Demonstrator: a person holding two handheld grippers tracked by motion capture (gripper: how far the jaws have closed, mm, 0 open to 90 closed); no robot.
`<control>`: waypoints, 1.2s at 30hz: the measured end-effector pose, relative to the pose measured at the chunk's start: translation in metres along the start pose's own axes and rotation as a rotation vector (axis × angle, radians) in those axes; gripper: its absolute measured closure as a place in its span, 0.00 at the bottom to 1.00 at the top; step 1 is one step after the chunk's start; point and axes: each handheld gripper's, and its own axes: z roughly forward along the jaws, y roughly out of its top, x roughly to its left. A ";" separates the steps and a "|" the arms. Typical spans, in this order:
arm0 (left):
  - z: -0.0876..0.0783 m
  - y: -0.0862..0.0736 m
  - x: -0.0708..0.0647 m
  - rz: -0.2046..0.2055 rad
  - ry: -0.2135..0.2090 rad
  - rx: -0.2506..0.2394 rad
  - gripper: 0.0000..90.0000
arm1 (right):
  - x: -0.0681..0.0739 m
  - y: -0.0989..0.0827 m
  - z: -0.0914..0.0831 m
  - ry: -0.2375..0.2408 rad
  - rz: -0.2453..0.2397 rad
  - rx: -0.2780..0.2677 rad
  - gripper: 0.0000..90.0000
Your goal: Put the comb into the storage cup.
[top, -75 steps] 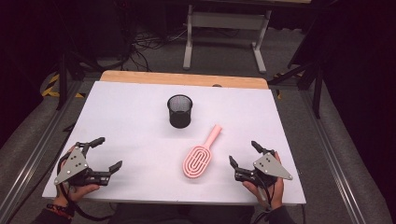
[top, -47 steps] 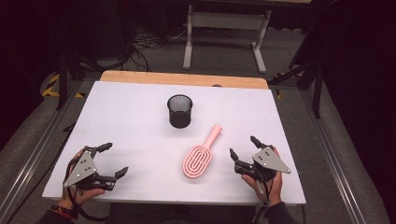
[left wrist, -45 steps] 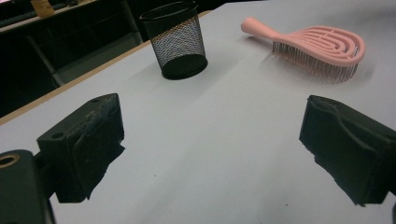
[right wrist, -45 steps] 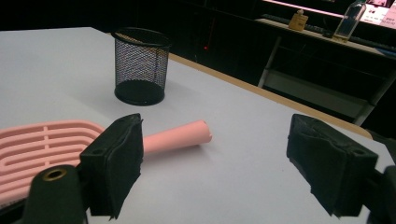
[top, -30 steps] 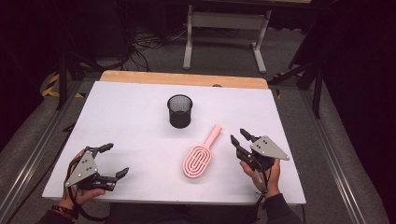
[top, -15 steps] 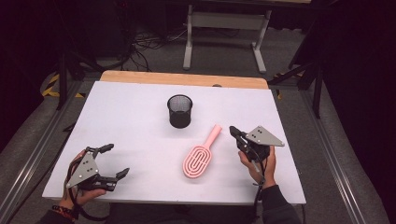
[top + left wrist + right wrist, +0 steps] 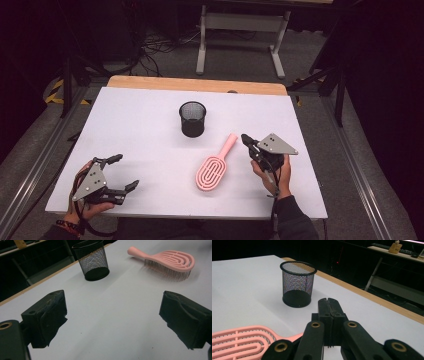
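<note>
Both right gripper (image 7: 328, 302) jaws meet empty beside the hairbrush (image 7: 215, 165); left gripper (image 7: 117, 172) jaws gape.

The right hand-held gripper (image 7: 328, 300) is seen rising from the bottom edge, its two black jaws pressed flat together with nothing caught between them. Just beyond its tip, a black mesh cup (image 7: 297, 283) is stood upright on the white worktop (image 7: 242, 280), apart from the jaws. At the near left, part of a pink hairbrush (image 7: 244, 341) is laid flat, its handle running behind the gripper's arms.
</note>
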 end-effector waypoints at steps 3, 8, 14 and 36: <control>-0.001 0.000 0.000 0.000 -0.003 -0.006 0.09 | -0.001 0.000 0.003 0.003 -0.002 0.004 1.00; -0.001 0.000 0.000 0.002 -0.003 -0.004 0.09 | -0.005 0.001 0.012 -0.006 -0.012 0.025 1.00; 0.000 0.000 0.000 -0.003 -0.010 -0.006 0.09 | -0.007 0.002 0.021 -0.009 -0.015 0.046 1.00; -0.001 -0.001 0.000 0.001 -0.018 -0.014 0.09 | 0.004 0.010 0.089 0.035 -0.101 0.279 1.00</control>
